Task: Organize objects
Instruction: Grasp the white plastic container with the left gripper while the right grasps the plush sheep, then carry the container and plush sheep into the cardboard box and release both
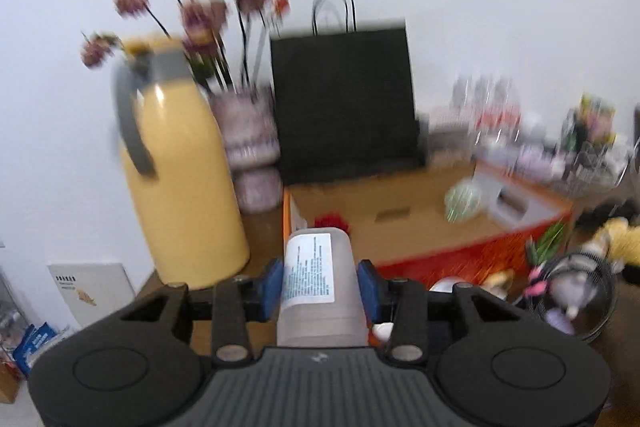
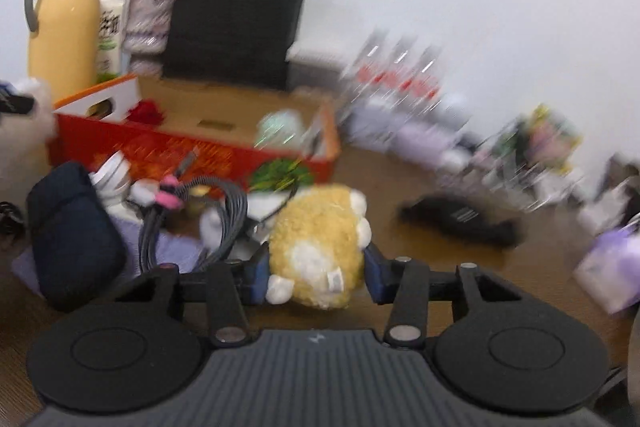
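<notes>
The left gripper point(image 1: 320, 285) pinches a frosted plastic bottle point(image 1: 320, 283) between its 2 blue pads, holding it upright in front of the yellow jug point(image 1: 180, 179) and the open cardboard box point(image 1: 400, 215). The right gripper point(image 2: 316, 273) squeezes a yellow plush toy point(image 2: 320, 247) over the brown table point(image 2: 460, 259), just beside a bundle of grey cables point(image 2: 224, 223).

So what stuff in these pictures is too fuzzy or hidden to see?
- Left wrist view: the label text on the frosted bottle held by the left gripper is too small and blurred to read.
- Left wrist view: the bottle's bottom is hidden behind the gripper body.
- Right wrist view: the bottles by the wall are smeared by motion blur.
- Right wrist view: the plush toy in the right gripper shows no face.
</notes>
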